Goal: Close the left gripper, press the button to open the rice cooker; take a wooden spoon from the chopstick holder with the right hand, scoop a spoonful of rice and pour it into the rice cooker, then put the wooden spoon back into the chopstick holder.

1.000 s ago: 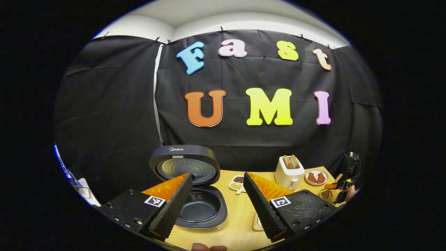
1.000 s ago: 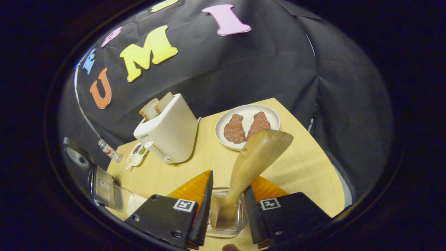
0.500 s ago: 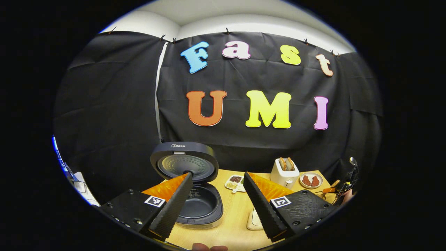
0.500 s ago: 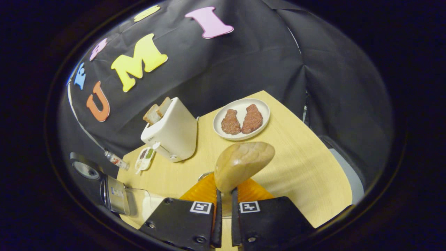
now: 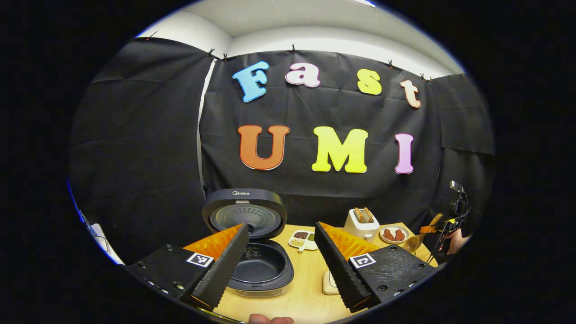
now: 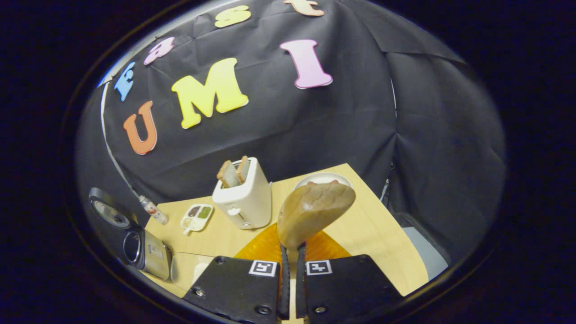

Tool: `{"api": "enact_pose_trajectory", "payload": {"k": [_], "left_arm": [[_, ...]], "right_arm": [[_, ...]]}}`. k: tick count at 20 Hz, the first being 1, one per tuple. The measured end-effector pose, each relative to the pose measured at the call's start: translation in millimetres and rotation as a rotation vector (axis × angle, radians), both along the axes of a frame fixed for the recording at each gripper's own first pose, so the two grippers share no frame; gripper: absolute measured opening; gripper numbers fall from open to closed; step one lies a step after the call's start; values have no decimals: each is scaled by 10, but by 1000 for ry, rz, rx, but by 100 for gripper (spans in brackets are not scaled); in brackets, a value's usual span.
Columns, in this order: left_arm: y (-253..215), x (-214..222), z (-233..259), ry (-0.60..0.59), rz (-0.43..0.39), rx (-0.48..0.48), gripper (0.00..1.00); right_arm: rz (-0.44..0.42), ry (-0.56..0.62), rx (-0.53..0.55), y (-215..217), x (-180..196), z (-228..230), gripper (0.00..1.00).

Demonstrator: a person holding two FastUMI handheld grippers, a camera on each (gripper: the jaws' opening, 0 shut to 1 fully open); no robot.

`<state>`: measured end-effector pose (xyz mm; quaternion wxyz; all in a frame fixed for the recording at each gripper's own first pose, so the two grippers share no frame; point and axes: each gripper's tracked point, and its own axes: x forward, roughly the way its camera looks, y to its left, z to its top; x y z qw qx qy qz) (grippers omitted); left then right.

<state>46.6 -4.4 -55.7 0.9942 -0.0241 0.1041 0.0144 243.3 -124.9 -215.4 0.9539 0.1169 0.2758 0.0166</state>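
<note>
Brand name in pale letters on top edge of open cooker lid [image 5: 244,194], too small to read surely. Black-and-white square code tags on both grippers: patterns, no words. Nothing else to read.

On your worktop [image 6: 382,234] you see a white toaster [image 6: 244,198] holding two bread slices [image 6: 234,172], with a small divided dish [image 6: 196,216] near it.
</note>
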Motion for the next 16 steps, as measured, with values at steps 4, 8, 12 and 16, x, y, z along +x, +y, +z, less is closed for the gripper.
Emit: {"api": "enact_pose_trajectory", "payload": {"k": [4, 8, 12, 16], "left_arm": [[185, -60, 43, -23, -4, -19, 94], [407, -123, -6, -12, 8, -22, 95], [640, -163, 19, -20, 33, -19, 94], [818, -209, -36, -9, 66, -12, 94]], "right_arm": [[50, -7, 9, 677, -166, 279, 11], [104, 44, 34, 1273, -314, 94, 11], [137, 116, 7, 1605, -450, -271, 10], [149, 179, -99, 1689, -474, -761, 10]]}}
